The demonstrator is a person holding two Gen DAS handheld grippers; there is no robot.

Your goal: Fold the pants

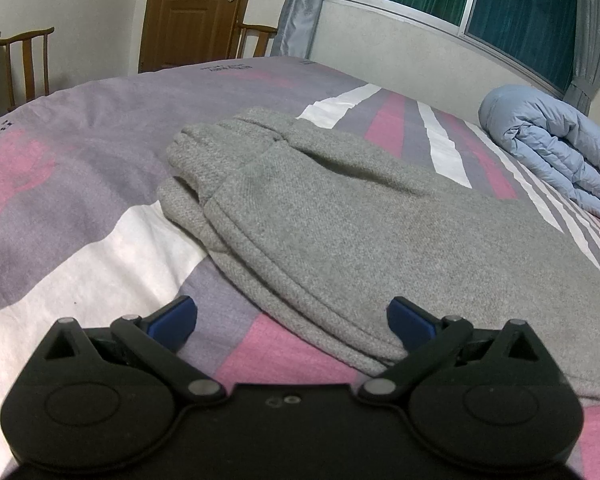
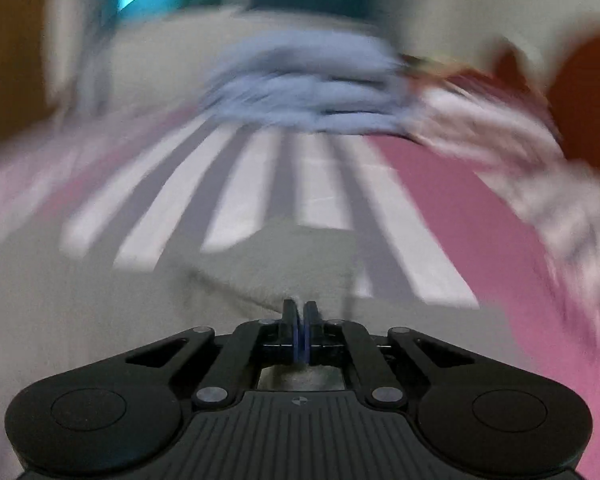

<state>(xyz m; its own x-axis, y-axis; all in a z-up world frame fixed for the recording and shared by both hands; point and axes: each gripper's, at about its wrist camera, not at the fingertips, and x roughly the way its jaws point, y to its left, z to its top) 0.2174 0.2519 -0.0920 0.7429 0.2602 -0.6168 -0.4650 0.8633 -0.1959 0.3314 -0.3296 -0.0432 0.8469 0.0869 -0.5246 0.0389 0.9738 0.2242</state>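
Pants on bed, quilt right.

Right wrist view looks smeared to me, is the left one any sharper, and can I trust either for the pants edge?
Right wrist view: heavy motion blur, the striped bedspread and blue quilt streak; only the right gripper, fingers together, is crisp. Left wrist view: sharp, evenly lit, fisheye bending at the rim; the grey pants hem reads clearly between the open left gripper fingers.
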